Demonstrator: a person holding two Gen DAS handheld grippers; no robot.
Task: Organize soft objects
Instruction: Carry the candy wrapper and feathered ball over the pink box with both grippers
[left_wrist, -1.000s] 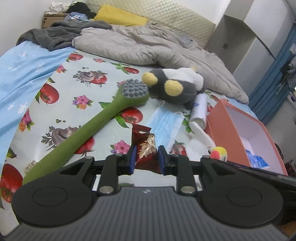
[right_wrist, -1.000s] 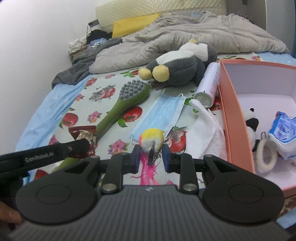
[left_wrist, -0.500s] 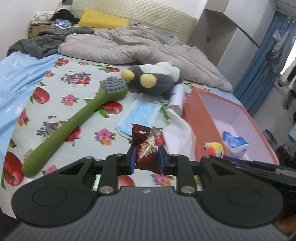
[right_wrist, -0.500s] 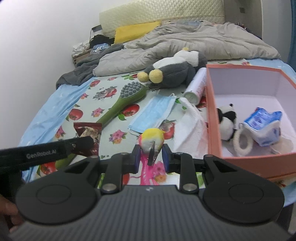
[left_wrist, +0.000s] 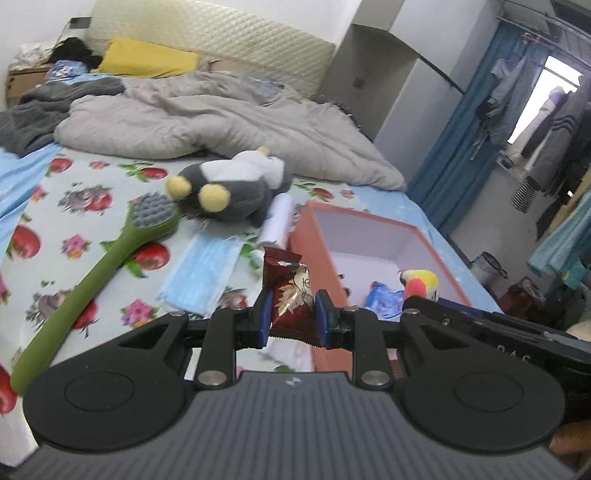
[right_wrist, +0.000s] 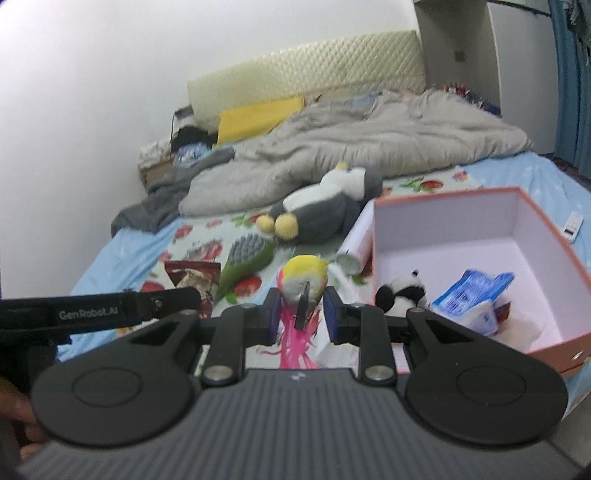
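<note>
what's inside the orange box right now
Inside the orange box lie a small panda plush and a blue-and-white packet. The near wall and the right gripper hide the front floor.

A pale bed sheet (left_wrist: 85, 206) is showing a print of red tomatoes, pink flowers and green leaves. A green brush (left_wrist: 96, 269) with a grey bristled head is lying on it, beside a light blue face mask (left_wrist: 203, 273). A plush toy (left_wrist: 229, 188) is showing dark grey, white and yellow patches. The box (right_wrist: 569, 258) is looking salmon orange outside, white inside. The black left claw (left_wrist: 291, 314) is wearing blue pads around a dark red snack packet (left_wrist: 291, 295); the right claw (right_wrist: 301, 314) is framing a yellow, grey and pink toy (right_wrist: 303, 280).
</note>
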